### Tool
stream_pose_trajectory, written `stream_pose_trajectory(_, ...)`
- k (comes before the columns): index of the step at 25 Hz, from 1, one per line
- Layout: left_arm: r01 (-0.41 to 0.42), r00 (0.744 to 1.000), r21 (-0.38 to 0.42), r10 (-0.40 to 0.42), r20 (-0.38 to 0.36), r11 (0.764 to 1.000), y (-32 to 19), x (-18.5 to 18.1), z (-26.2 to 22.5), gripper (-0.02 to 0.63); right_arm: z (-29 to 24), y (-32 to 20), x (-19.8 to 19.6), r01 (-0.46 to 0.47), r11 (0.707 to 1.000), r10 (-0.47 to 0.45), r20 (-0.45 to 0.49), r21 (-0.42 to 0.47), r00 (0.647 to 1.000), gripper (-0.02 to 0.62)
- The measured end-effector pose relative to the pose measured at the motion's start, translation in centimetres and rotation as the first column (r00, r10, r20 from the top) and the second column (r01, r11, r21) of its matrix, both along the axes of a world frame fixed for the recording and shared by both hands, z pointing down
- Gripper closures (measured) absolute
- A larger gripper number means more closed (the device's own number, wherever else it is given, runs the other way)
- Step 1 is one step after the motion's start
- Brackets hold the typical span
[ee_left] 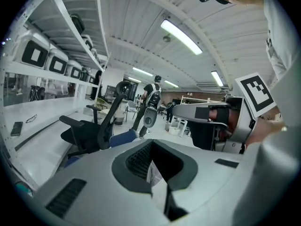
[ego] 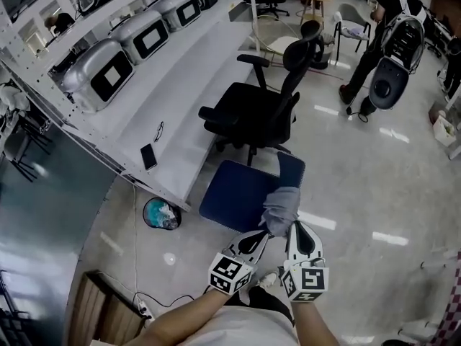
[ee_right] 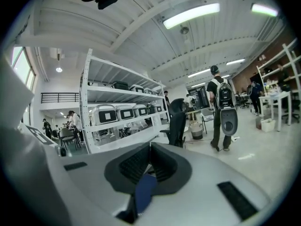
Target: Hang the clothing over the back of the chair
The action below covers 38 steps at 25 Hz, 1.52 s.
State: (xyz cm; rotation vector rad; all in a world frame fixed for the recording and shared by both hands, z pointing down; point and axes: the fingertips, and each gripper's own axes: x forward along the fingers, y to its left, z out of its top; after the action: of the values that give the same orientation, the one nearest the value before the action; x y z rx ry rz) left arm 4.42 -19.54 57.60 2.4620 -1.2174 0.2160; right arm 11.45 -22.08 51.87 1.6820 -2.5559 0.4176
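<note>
I am gripping the clothing [ego: 241, 193] with left gripper [ego: 263, 232] and right gripper [ego: 294, 228] both pinched shut on it, reckoning it next needs lifting over the back of the chair [ego: 248, 114]

Blue-and-grey clothing [ego: 241, 193] hangs bunched in mid-air; black office chair [ego: 248, 114] stands upright beyond.

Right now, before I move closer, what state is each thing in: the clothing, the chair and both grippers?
clothing: hanging from both grippers, not yet on the chair.
chair: upright, seat empty, nothing over its back.
left gripper: jaws shut on the clothing.
right gripper: jaws shut on the clothing.
</note>
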Motion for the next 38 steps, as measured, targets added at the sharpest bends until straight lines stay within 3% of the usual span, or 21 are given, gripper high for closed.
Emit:
stream_pose_trajectory(8, -0.046, 0.998, 0.054, 0.049, -0.051, 0.998, 1.0, -2.6, -2.3, 0.598, -2.4, 1.9, -3.4, -0.033, 0.999, 0.036, -0.070, 0.034, 0.997, 0.578)
stream_pose_trajectory(13, -0.059, 0.994, 0.101, 0.068, -0.091, 0.993, 2.3, -6.1, -4.4, 0.598, -3.1, 4.5, -6.4, -0.074, 0.997, 0.077, -0.118, 0.029, 0.990, 0.578)
stream_pose_trajectory(21, -0.058, 0.991, 0.103, 0.070, -0.115, 0.993, 5.1, -10.8, -4.9, 0.598, -3.1, 8.4, -12.0, -0.073, 0.997, 0.073, -0.157, 0.009, 0.985, 0.578)
stream_pose_trajectory(26, -0.050, 0.992, 0.097, 0.061, -0.109, 0.994, 7.2, -9.1, -4.6, 0.598, -3.4, 10.4, -11.0, -0.036, 0.999, 0.040, -0.166, 0.025, 0.985, 0.577)
stream_pose_trajectory(38, 0.002, 0.995, 0.189, 0.017, -0.097, 0.982, 10.9, -2.0, -8.1, 0.598, -3.4, 13.5, -3.9, 0.005, 1.000, -0.001, -0.134, 0.027, 0.991, 0.578)
